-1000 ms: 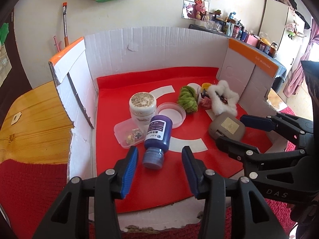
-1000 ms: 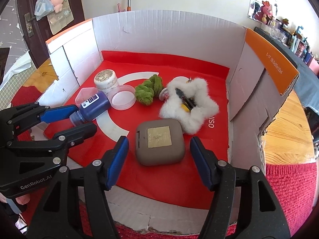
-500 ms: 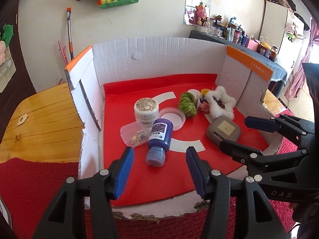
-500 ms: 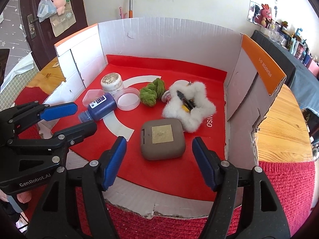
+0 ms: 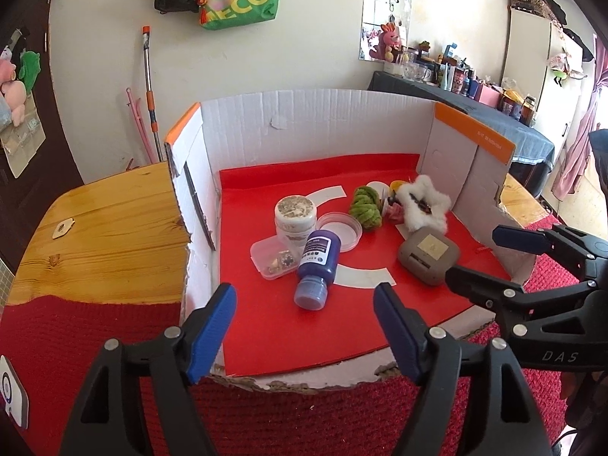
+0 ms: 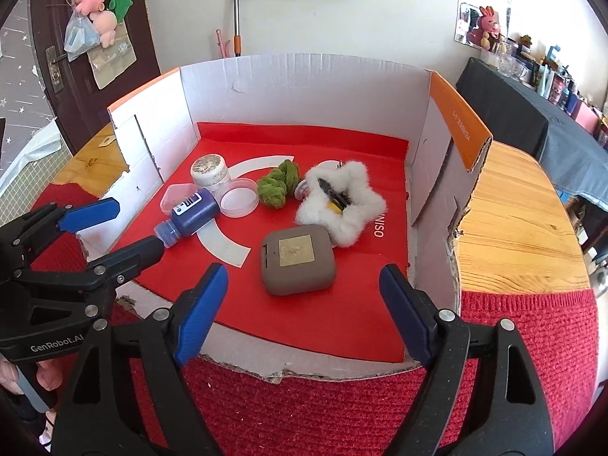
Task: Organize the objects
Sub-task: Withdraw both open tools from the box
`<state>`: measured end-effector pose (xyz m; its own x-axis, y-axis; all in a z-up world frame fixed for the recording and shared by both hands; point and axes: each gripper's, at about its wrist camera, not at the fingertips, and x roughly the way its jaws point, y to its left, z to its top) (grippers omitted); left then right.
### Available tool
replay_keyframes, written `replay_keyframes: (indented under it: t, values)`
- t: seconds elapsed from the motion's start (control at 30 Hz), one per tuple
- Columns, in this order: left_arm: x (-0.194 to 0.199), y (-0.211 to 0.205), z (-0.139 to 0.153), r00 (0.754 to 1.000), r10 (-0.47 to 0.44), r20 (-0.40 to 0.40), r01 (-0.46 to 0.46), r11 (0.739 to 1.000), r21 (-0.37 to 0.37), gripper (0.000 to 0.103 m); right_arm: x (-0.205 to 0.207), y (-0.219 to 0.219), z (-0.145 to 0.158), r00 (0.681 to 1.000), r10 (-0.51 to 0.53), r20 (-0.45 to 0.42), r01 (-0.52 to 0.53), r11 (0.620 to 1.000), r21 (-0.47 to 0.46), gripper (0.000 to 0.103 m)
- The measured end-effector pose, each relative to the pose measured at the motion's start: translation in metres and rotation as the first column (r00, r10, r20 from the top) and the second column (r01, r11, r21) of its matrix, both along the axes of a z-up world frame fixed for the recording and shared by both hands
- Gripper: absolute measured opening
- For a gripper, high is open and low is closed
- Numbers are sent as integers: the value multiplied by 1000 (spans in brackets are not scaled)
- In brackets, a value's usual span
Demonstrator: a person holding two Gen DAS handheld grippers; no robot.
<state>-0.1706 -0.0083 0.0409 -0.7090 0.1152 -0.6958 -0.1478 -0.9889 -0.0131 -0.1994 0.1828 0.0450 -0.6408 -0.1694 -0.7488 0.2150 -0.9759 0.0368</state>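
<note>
A cut-open cardboard box [image 5: 315, 121] with a red floor [image 6: 364, 277] holds the objects. A blue bottle [image 5: 318, 262] lies on its side next to a white jar [image 5: 295, 216], a clear lid [image 5: 338, 228] and a small clear plastic box [image 5: 271, 260]. Further right sit a green scrunchie [image 5: 366, 209], a white fluffy star [image 5: 423, 209] and a grey square case [image 5: 428, 252]. My left gripper [image 5: 304, 326] hovers at the box's near edge, short of the bottle, jaws opening with nothing between them. My right gripper [image 6: 300, 307] hangs before the grey case [image 6: 296, 260], jaws opening and empty.
The box stands on a wooden table [image 5: 98, 235] partly covered by a red knitted cloth [image 6: 342, 410]. A broom handle [image 5: 150, 87] leans on the wall behind. A cluttered dark counter [image 5: 475, 95] runs along the back right. A hand [image 6: 41, 374] grips the left tool.
Both grippers' jaws have spread wider. The left gripper has pulled back and up from the blue bottle, so the box looks smaller. The objects have not moved.
</note>
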Motion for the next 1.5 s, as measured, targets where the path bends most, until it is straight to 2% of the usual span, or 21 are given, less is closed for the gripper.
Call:
replay_keyframes:
  t: [0.2,0.3,0.67,0.8,1.1,1.3,1.5]
  values:
    - [8,-4,3,1000,21,-19,-21,1000,5,88,10,3,3,1000,-17,-19,17,1000,6,84]
    - [11,-6,3,999,33,-21,-33,999,7,88,15,3,7,999,-28,-42,29,999,20,89]
    - [19,-5,-1,999,37,-18,-37,999,0,92,28,0,9,997,-37,-71,38,999,13,89]
    - [22,-1,-1,999,36,-29,-37,999,-10,97,30,1,7,997,-41,-70,41,999,5,89]
    - [28,1,-3,998,40,-58,-42,999,-24,98,36,1,5,993,-55,-103,57,998,20,89]
    - [30,-1,-1,996,50,-73,-50,999,-3,100,38,4,5,990,-74,-123,78,997,29,90]
    - [34,-2,2,990,86,-109,-91,995,-44,103,38,3,5,990,-70,-121,75,997,35,90]
